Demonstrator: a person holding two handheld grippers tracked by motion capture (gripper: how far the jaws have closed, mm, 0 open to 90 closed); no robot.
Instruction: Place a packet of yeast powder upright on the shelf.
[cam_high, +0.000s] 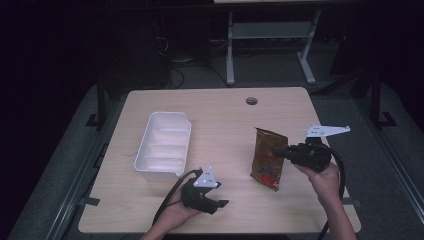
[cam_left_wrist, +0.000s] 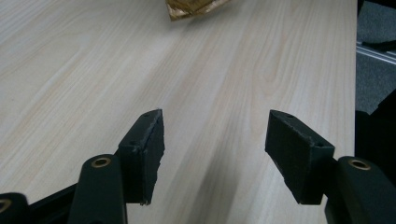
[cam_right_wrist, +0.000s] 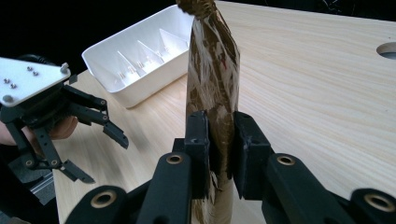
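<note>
A brown foil snack bag (cam_high: 268, 158) with a red and blue print stands on the right half of the table. My right gripper (cam_high: 278, 150) is shut on the bag's right edge; in the right gripper view the two pads (cam_right_wrist: 198, 140) pinch the crinkled bag (cam_right_wrist: 212, 79) between them. My left gripper (cam_high: 221, 202) rests low near the table's front edge, jaws wide open with nothing between them, and it appears at the left in the right gripper view as left gripper (cam_right_wrist: 100, 151). A corner of the bag (cam_left_wrist: 194, 8) sits at the top of the left gripper view.
A white plastic bin (cam_high: 164, 145) with inner dividers sits left of centre, just beyond the left gripper. A round cable hole (cam_high: 251, 101) lies near the table's far edge. Bare wood (cam_high: 225, 125) stretches between bin and bag.
</note>
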